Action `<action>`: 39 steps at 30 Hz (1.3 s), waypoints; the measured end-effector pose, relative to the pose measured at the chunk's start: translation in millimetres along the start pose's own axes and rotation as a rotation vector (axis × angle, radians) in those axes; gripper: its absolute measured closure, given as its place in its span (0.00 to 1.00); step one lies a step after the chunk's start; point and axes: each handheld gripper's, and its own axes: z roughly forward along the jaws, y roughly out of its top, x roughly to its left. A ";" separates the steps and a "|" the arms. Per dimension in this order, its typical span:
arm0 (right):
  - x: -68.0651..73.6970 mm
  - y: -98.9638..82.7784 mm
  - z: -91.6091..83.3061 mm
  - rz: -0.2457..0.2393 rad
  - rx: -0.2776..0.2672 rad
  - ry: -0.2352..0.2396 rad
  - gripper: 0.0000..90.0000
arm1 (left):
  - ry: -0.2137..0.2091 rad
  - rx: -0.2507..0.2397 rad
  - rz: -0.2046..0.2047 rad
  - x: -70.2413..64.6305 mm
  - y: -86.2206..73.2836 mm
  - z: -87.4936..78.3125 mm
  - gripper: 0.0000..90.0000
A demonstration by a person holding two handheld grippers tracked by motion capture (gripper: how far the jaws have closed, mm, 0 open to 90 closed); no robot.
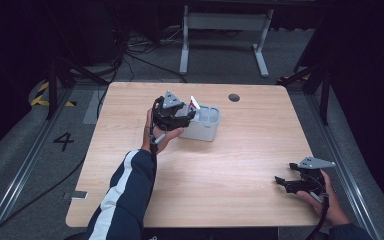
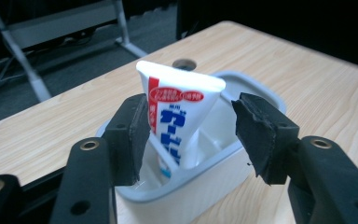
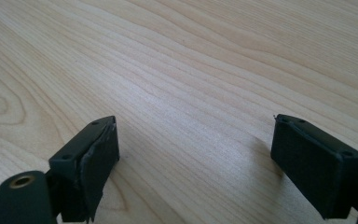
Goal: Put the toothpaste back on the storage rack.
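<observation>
One toothpaste tube (image 2: 182, 121) stands in the grey holder (image 2: 256, 93); your left gripper (image 2: 189, 135) is parted beside it, letting go. Next, pull back. Your right gripper (image 3: 193, 158) rests wide, empty.

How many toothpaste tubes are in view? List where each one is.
1: the toothpaste tube stands tilted in the grey organizer, between the left gripper's open jaws. Others may lie hidden inside.

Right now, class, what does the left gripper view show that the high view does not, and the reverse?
Left gripper view alone: the print on the tube, red band and blue letters, and a gap between the tube and the right pad. High view alone: the right gripper near the table's right edge, both forearms, the floor. Both: the tube standing tilted in the grey holder, with the left gripper at it.
</observation>
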 end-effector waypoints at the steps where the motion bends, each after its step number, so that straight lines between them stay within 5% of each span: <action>1: 0.0 0.0 0.0 0.000 0.000 0.000 0.17 | -0.003 0.005 0.000 0.0 -0.2 -1.2 0.49; 15: 0.1 -0.1 0.0 0.000 0.000 -0.001 0.17 | 0.001 0.068 0.071 -2.1 -5.9 -14.2 0.47; 30: 0.1 -0.3 -0.2 -0.001 0.001 -0.002 0.17 | 0.037 0.164 0.204 -4.9 -21.7 -32.8 0.44; 39: 0.2 -0.3 -0.3 -0.001 0.000 -0.003 0.17 | 0.056 0.213 0.236 -1.6 -33.3 -44.8 0.43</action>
